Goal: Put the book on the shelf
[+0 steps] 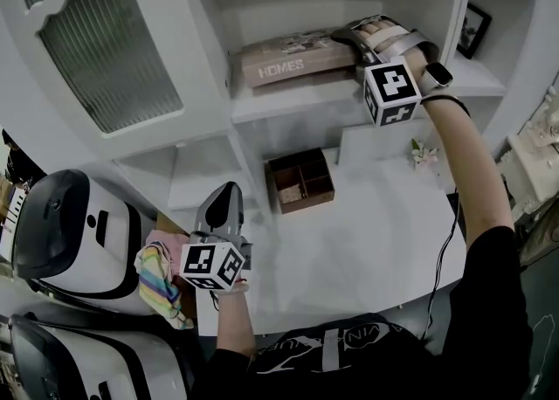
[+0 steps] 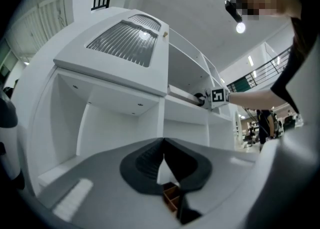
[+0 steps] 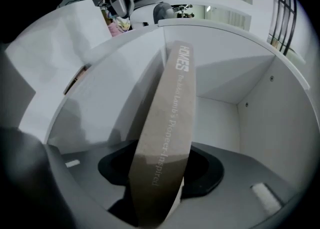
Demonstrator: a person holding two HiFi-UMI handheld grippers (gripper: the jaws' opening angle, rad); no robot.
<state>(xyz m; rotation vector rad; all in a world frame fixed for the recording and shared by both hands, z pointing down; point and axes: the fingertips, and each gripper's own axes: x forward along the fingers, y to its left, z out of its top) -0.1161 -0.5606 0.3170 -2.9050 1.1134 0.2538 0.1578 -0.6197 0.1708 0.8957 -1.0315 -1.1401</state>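
1. Closest to us, the left hand-held gripper (image 1: 229, 202) hangs low by the near edge of the bench (image 1: 367, 241). Its jaw tips are pressed together with nothing between them, so it's idle on this one.
2. Up top is the action. The right hand-held gripper (image 1: 358, 33) reaches into the shelf (image 1: 288, 103), where the book (image 1: 297, 59) lies flat on the board. The spine faces out and the book's right end sits between the jaws.
3. In the right gripper view we read those jaws as spread on either side of the spine, flanking the book rather than squeezing it. A pale sliver shows beside one jaw.
4. So we call this the release: the book looks as good as placed.
5. Next move, by our judgement: draw the gripper straight back and level, so neither jaw catches a cover and drags the book off the edge.
6. Materials now.
   - The book is a thick slab with a matte tan spine and pale lettering.
   - The shelf is smooth, white and hard-edged.
   - The wooden box (image 1: 301, 180) on the bench is brown and split into compartments.
   - The cabinet door (image 1: 105, 40) has ribbed glass in a scalloped frame.
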